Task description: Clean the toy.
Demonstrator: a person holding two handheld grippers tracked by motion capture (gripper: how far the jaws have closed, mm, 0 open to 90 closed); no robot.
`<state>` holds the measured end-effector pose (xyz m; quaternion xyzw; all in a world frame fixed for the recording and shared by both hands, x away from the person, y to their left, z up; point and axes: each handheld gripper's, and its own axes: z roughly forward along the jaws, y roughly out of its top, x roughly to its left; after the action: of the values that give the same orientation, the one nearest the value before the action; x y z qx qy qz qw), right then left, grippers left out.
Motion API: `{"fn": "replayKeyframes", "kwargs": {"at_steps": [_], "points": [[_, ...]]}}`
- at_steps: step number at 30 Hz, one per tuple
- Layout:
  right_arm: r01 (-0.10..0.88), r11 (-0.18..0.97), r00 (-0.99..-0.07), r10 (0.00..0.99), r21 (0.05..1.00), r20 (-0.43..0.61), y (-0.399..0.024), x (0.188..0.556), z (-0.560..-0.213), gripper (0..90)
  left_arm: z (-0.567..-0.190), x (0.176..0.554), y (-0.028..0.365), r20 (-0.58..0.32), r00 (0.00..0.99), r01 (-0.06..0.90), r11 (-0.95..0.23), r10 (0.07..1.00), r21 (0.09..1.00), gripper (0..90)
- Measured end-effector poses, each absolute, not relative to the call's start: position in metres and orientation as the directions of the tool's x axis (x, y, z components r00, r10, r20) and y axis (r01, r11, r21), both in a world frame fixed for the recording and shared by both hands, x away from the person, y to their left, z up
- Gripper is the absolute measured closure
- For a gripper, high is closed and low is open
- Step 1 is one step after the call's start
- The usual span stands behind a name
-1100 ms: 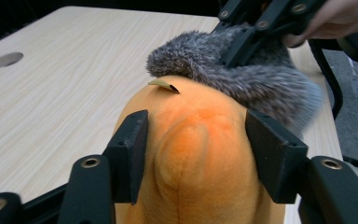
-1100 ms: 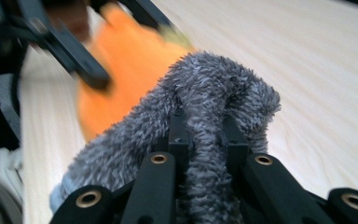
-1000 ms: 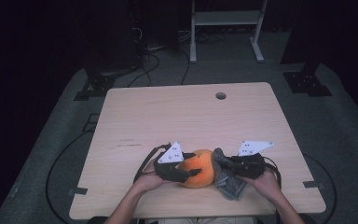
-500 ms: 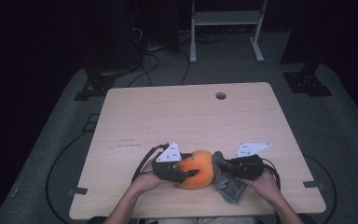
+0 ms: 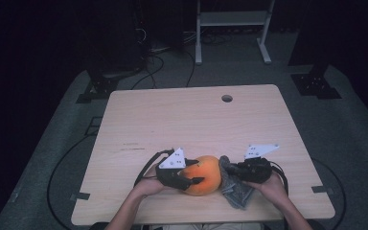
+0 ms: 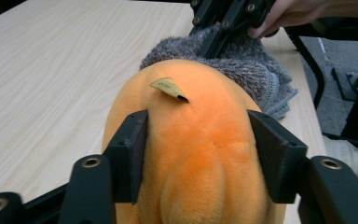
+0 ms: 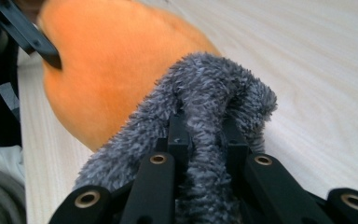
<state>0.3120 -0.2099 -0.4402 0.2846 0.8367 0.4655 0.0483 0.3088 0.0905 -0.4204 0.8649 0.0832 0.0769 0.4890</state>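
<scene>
At the near edge of the pale wooden table (image 5: 182,120), my left gripper (image 5: 188,181) straddles an orange plush toy (image 5: 205,175). Its two black jaws flank the toy's sides in the left gripper view, pads against the fabric; they have just been easing apart with the toy between them. A small tan tag (image 6: 168,87) sticks up from the top of the plush. My right gripper (image 5: 231,168) is clamped on a fold of a grey fuzzy cloth (image 5: 234,189), the pile bunched up between the closed jaws in the right gripper view. The cloth lies against the right side of the toy and trails toward the table's near edge. Both my hands rest low on the table, the toy between them. A round hole (image 5: 227,98) marks the table's far side.
</scene>
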Motion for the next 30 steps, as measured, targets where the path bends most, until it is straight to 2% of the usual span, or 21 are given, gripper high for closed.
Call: {"fn": "replayKeyframes", "kwargs": {"at_steps": [4,7,10,12,14,16,18,21,24,30], "points": [[0.393,0.328,-0.847,0.492,0.859,0.199,-0.211,0.313,-0.427,78.4,-0.420,0.308,0.088,0.057,0.975,0.062,-0.509,0.213,0.858,40.0],[0.404,0.343,-0.850,0.483,0.848,0.210,-0.207,0.320,-0.430,78.3,-0.419,0.309,0.088,0.056,0.975,0.065,-0.513,0.217,0.856,37.2],[0.435,0.343,-0.842,0.483,0.833,0.241,-0.207,0.321,-0.436,78.4,-0.416,0.315,0.087,-0.002,0.961,0.151,-0.518,0.277,0.842,20.9],[0.454,0.342,-0.838,0.478,0.823,0.263,-0.209,0.319,-0.440,78.5,-0.417,0.319,0.086,-0.038,0.953,0.196,-0.517,0.300,0.833,14.7],[0.462,0.356,-0.834,0.485,0.812,0.262,-0.211,0.318,-0.442,78.5,-0.418,0.318,0.088,-0.037,0.957,0.188,-0.521,0.287,0.832,18.6],[0.469,0.388,-0.831,0.499,0.793,0.246,-0.214,0.317,-0.442,78.4,-0.418,0.315,0.089,-0.012,0.962,0.158,-0.519,0.273,0.840,28.4],[0.461,0.363,-0.831,0.496,0.810,0.251,-0.218,0.316,-0.439,78.5,-0.418,0.311,0.088,0.044,0.965,0.100,-0.517,0.259,0.850,39.3],[0.419,0.299,-0.841,0.484,0.858,0.242,-0.221,0.314,-0.426,78.4,-0.416,0.307,0.085,0.117,0.966,0.015,-0.505,0.229,0.863,45.7],[0.379,0.270,-0.854,0.471,0.885,0.222,-0.220,0.314,-0.417,78.3,-0.419,0.305,0.080,0.225,0.954,-0.094,-0.514,0.198,0.853,46.4],[0.425,0.293,-0.839,0.483,0.856,0.252,-0.215,0.319,-0.429,78.5,-0.424,0.310,0.089,0.150,0.973,-0.037,-0.519,0.177,0.854,39.5]]}}
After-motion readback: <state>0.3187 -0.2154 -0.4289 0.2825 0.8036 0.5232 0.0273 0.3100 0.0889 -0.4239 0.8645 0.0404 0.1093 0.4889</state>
